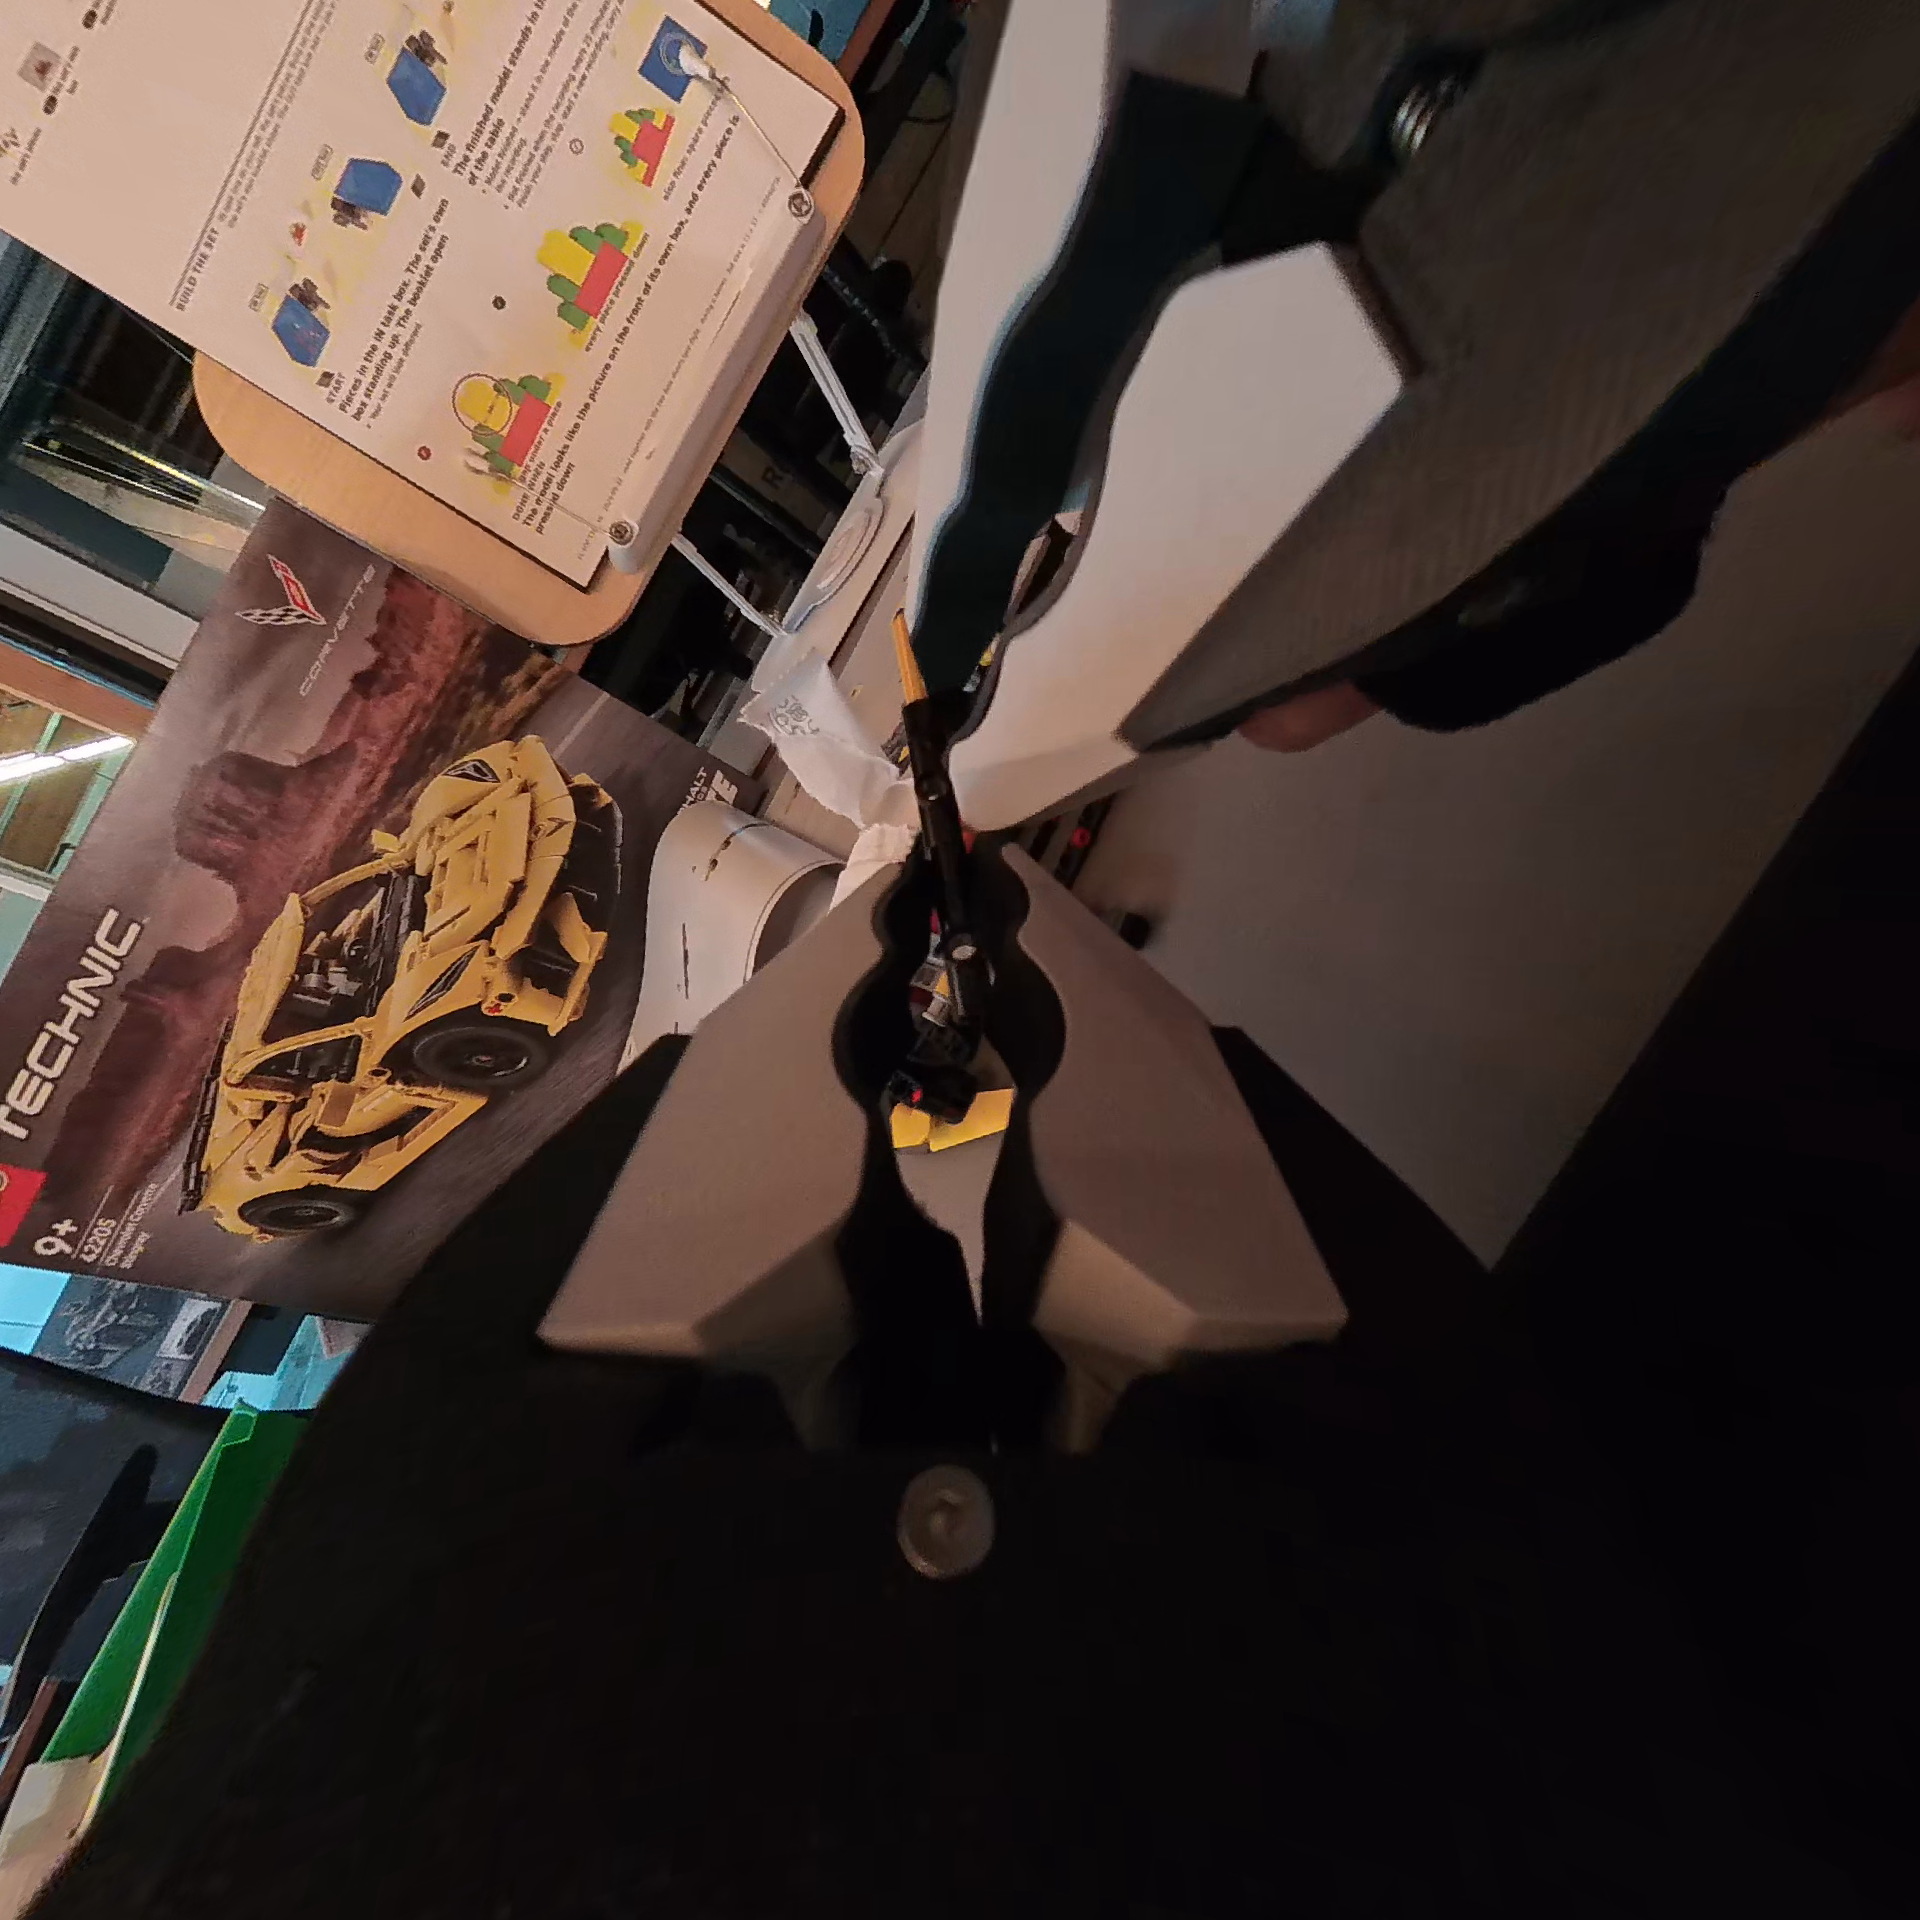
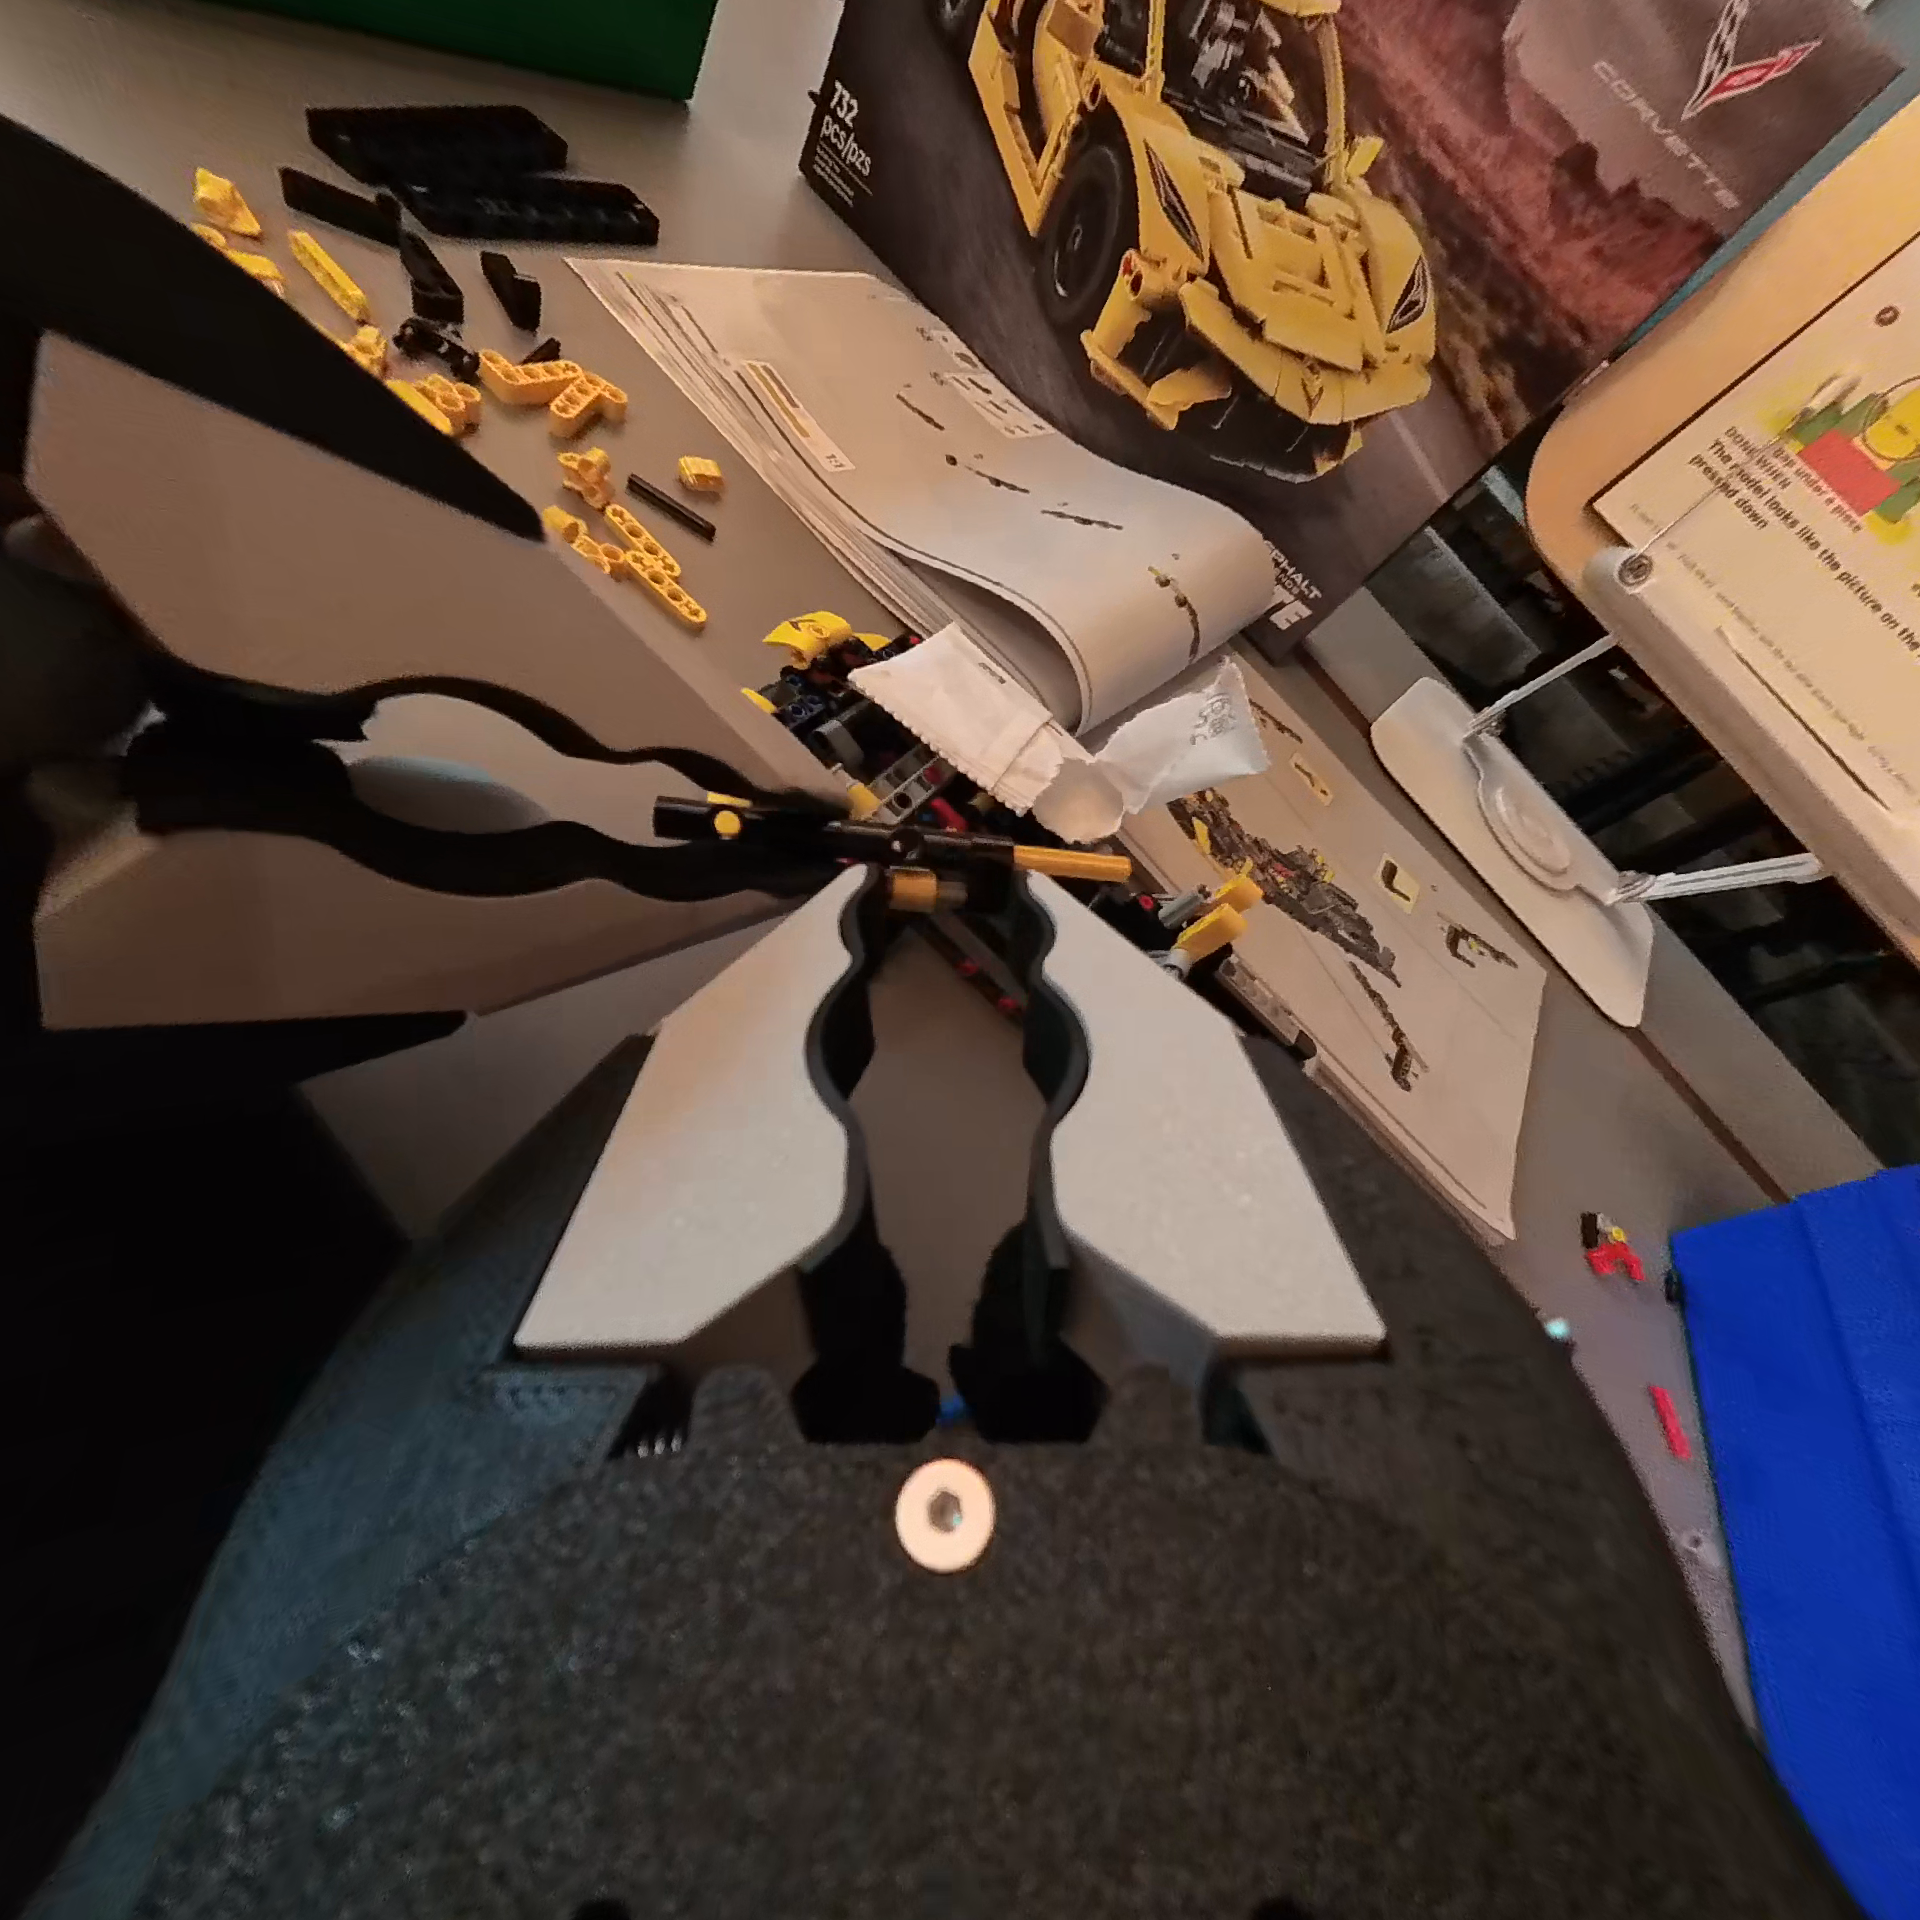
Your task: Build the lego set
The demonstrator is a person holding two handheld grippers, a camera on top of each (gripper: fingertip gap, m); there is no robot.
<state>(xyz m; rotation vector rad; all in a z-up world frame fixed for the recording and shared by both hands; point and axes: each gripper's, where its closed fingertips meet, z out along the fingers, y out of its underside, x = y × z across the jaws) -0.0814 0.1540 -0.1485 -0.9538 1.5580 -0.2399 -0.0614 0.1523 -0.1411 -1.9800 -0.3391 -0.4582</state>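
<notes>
Grey tabletop fills the frame; set box upper right, open booklet centre, loose yellow and black pieces upper left. Mid-frame, left gripper and right gripper both pinch narrow onto a black axle sub-assembly held above the half-built chassis. Step judged: joining parts along the axle; next calls for steady alignment, then a straight push.
</notes>
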